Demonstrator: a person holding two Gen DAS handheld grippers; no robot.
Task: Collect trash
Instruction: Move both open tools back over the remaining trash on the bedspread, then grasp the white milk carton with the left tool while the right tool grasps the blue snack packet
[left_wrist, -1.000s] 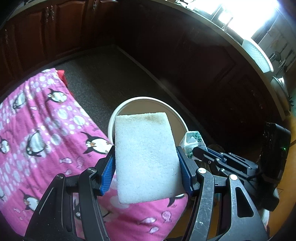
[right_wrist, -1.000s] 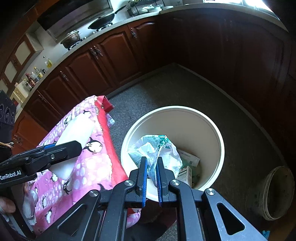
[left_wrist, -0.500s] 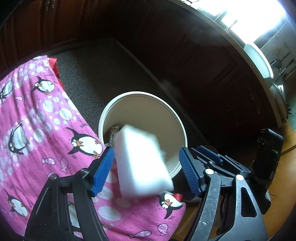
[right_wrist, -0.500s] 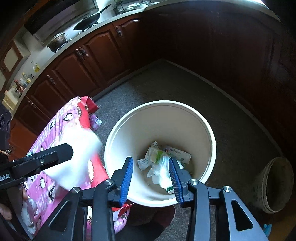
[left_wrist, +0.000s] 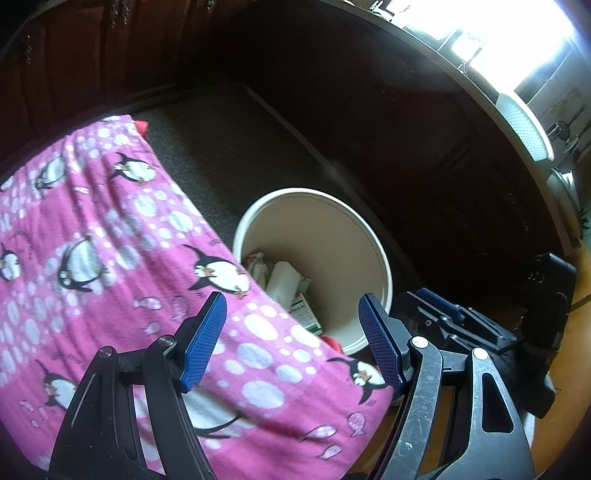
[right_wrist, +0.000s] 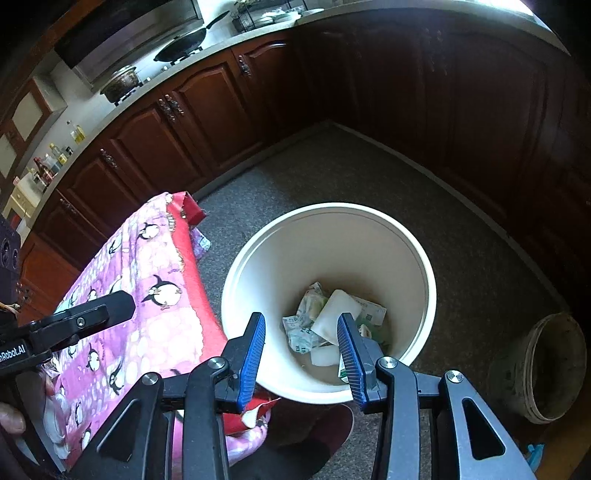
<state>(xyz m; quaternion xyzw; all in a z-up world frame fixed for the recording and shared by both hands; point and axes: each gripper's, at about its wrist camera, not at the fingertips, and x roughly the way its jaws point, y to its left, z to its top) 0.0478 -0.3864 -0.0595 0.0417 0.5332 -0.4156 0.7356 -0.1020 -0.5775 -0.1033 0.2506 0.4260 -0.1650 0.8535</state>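
Trash (right_wrist: 334, 319) sits in the bottom of our white bin (right_wrist: 424, 266), low in the frame, straight past our right gripper (right_wrist: 301, 354). Both it and our left gripper (left_wrist: 291, 341) are spread and hold nothing. Our right one is nearer.

Pink penguin blanket (left_wrist: 110, 258), dark wood cabinets (right_wrist: 207, 107), wok (right_wrist: 181, 46) on stove

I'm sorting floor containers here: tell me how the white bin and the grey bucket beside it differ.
The white bin is clean and pale; the grey bucket looks grimy and dark. The bin appears larger and holds a white sponge and crumpled wrappers; the bucket's contents cannot be told. The bin sits beside the pink cloth; the bucket stands apart. Both are round, open-topped, on the floor.
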